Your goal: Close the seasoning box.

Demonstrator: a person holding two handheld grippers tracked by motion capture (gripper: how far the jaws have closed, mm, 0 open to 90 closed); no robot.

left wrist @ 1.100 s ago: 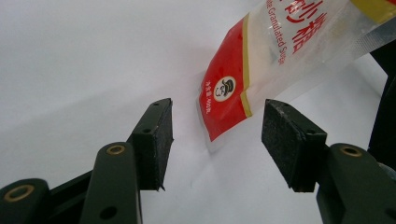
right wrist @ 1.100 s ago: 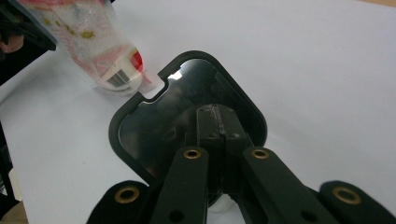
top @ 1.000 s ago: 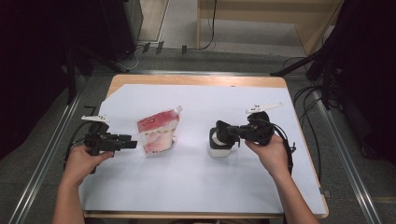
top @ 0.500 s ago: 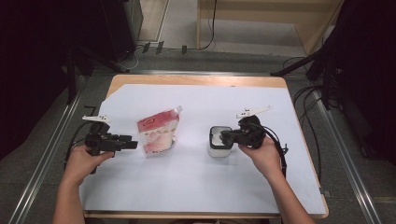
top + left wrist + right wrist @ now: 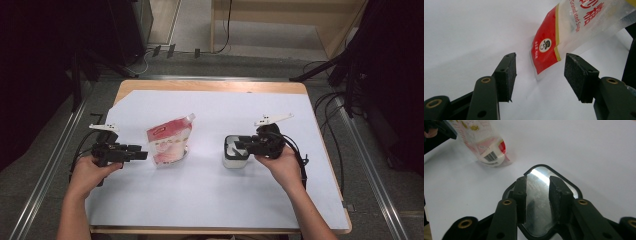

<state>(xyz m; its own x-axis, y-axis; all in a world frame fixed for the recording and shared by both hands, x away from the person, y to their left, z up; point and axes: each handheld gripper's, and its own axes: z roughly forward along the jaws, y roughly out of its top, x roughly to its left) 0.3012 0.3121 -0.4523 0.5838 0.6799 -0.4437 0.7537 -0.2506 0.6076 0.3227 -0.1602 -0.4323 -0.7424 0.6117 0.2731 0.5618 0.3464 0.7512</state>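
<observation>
A red and white pouch (image 5: 169,142) stands left of centre on the white sheet. My left gripper (image 5: 136,154) is open just to its left, jaws pointing at it. In the left gripper view the pouch's red lower corner (image 5: 544,53) lies a little beyond the gap of the open gripper (image 5: 540,72), untouched. A white container with a black rim (image 5: 235,151) sits right of centre. My right gripper (image 5: 241,146) hovers over its right side. Seen from the right gripper view, the gripper (image 5: 538,186) is open a narrow way above the container's glossy inside (image 5: 541,176), holding nothing.
A white sheet (image 5: 210,200) covers most of the wooden table (image 5: 210,86). Cables trail from the right gripper (image 5: 300,155) towards the table's right edge. Dark floor and metal rails surround the table. The pouch (image 5: 486,147) stands beyond the container in the right gripper view.
The right gripper has drawn back slightly to the right, so more of the container's rim shows. The left gripper and the pouch have stayed put.
</observation>
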